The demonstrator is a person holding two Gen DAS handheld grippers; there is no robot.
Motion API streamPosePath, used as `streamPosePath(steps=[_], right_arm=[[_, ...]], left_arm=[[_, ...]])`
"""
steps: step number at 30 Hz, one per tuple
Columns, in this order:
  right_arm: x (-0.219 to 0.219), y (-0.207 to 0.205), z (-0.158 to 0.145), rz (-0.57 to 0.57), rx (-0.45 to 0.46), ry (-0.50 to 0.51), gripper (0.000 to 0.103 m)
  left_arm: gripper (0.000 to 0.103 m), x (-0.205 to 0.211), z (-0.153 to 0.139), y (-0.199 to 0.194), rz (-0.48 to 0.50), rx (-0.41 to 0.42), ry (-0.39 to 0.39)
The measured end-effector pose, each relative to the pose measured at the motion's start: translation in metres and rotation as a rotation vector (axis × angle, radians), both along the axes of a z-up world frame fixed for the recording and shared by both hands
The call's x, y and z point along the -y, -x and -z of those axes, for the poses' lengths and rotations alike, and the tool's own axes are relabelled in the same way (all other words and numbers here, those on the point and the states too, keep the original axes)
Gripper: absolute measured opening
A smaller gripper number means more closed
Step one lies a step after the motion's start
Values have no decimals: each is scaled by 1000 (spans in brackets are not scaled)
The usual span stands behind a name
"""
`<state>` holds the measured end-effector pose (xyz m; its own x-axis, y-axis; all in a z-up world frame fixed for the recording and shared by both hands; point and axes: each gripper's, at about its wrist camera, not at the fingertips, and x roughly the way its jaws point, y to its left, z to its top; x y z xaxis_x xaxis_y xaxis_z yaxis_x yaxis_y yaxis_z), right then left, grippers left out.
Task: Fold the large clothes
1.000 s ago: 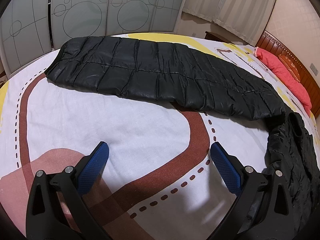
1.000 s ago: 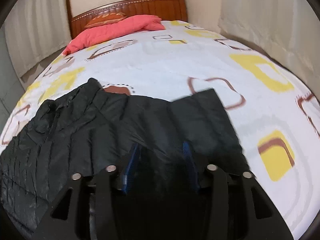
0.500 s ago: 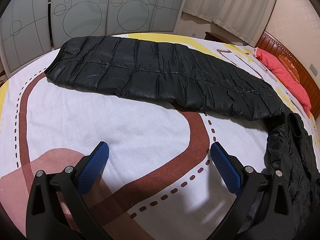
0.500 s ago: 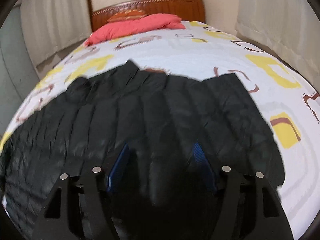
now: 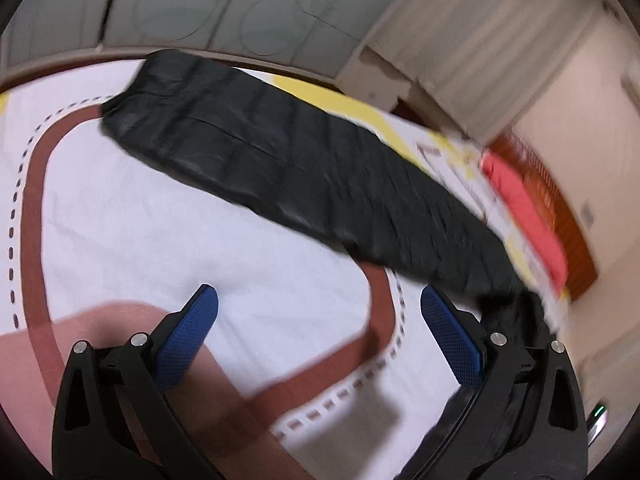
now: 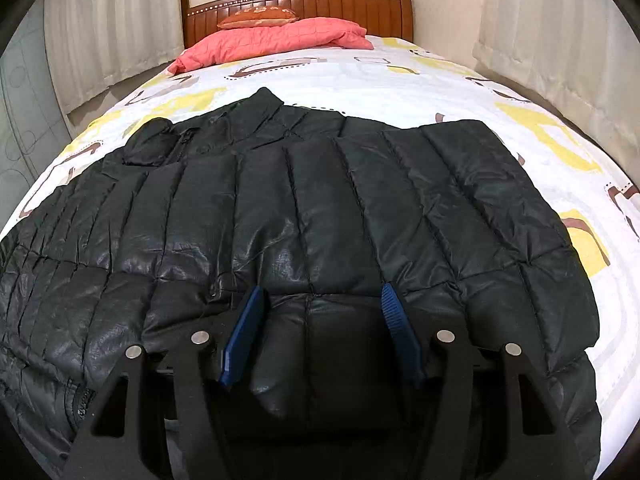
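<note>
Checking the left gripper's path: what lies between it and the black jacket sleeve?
In the left wrist view, only bare patterned bedsheet lies between the open left gripper and the stretched-out black jacket sleeve.

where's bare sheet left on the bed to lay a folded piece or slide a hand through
Bare sheet lies in front of the open left gripper, bordered by the sleeve beyond. More bare sheet lies between the jacket collar and the pink quilt, and along the jacket's right. It is crowded around the right gripper, where padding bulges between its fingers.

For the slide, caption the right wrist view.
Right hand-held gripper over a black puffer jacket spread on the patterned bed.
</note>
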<state>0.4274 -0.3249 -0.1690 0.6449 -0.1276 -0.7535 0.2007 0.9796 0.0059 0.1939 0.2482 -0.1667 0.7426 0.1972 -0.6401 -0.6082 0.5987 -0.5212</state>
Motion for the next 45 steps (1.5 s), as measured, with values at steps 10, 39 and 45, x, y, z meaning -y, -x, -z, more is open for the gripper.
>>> streamPosePath(steps=[10,39,45], right_arm=[[1,2,0,-2,14,-4,62],[1,3,0,-4,19,-3,62],[1,4,1,-3,21,-6,62]], left_arm=[[101,-94,4,17,-218,128,27],[5,40,-82,-70,164,119,-320],[5,140,-85,-111,412,91,-366]])
